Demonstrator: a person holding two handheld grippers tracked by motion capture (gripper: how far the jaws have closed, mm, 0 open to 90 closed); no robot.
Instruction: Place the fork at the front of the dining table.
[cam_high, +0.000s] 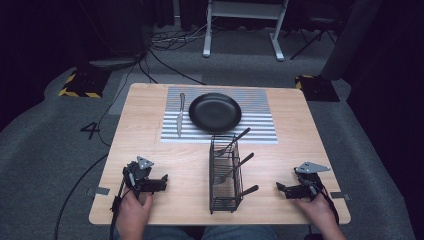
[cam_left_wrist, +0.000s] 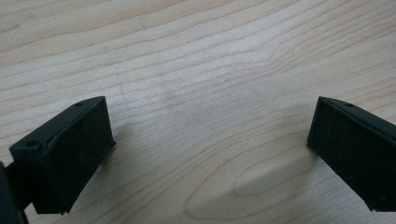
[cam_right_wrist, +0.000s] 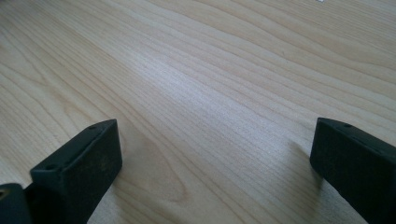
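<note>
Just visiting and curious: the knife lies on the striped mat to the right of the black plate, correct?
Not quite. In the high view, the knife lies on the striped mat to the left of the black plate, not the right.

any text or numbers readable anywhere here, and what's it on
"4": a dark numeral on the grey carpet, left of the table.
No other writing shows: none on the black plate, the striped placemat, the wire caddy or either pair of tongs, left and right.
The yellow-and-black hazard stripes on the floor carry no words.
</note>
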